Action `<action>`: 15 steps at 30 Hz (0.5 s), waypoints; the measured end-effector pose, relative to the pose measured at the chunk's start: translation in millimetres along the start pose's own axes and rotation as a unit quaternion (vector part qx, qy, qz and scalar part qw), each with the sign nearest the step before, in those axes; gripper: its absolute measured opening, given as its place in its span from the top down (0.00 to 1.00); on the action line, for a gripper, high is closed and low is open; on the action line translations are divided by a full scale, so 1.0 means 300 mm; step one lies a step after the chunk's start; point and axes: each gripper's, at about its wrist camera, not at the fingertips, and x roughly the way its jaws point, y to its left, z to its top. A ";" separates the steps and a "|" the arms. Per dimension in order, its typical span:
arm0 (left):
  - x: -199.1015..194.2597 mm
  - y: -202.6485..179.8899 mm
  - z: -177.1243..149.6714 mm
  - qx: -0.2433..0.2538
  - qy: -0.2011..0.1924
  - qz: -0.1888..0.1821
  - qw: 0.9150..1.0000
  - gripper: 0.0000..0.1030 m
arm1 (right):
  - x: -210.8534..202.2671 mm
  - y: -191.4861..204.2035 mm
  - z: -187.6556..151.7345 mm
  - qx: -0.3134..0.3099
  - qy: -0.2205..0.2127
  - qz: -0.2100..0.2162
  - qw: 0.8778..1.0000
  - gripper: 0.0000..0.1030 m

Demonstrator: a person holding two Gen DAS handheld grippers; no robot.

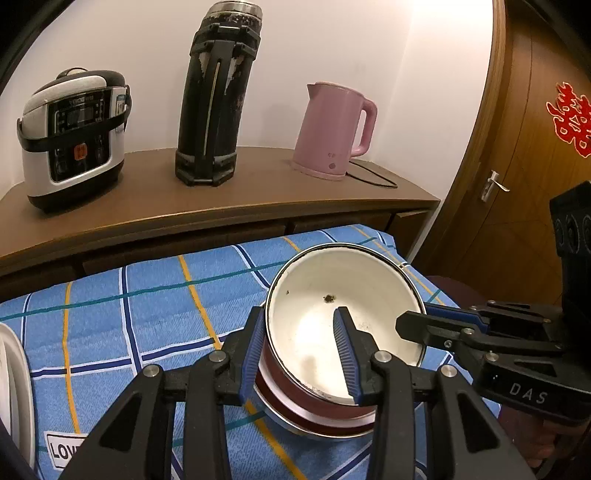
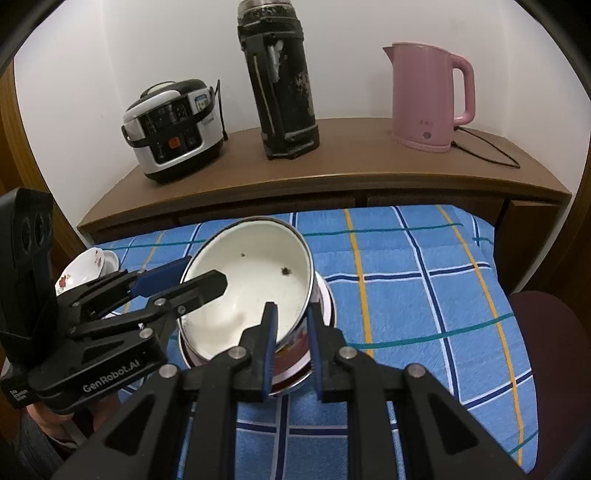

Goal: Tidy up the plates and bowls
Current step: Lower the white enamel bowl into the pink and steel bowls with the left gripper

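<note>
1. The left gripper (image 1: 301, 354) pinches the near wall of the white bowl (image 1: 343, 310), one finger inside and one outside.
2. The right gripper (image 2: 290, 345) squeezes the bowl's other side.
3. Only the right view shows a flowered dish (image 2: 79, 271).
4. The bowl sits tilted on a blue checked cloth (image 1: 147, 314).
5. A smooth pink kettle (image 1: 336, 129) stands on the brown counter (image 1: 221, 199).

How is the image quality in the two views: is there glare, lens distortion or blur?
Left wrist view: strong glare whitens the wall at the top right, and the fisheye bends the wooden door and the cabinet edge. Right wrist view: light is even, the cabinet curves, corners are dark. Both are sharp; the enamel bowl has only a soft sheen.
</note>
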 end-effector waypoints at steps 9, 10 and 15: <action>0.016 -0.007 -0.002 0.007 0.011 -0.002 1.000 0.60 | 0.007 -0.011 -0.017 0.003 0.012 0.004 1.000 0.83; 0.016 -0.007 -0.003 0.008 0.012 -0.002 1.000 0.60 | 0.007 -0.013 -0.018 0.003 0.013 0.004 1.000 0.83; 0.024 -0.009 -0.008 0.012 0.019 0.001 1.000 0.60 | 0.010 -0.007 -0.023 0.001 0.018 0.005 1.000 0.82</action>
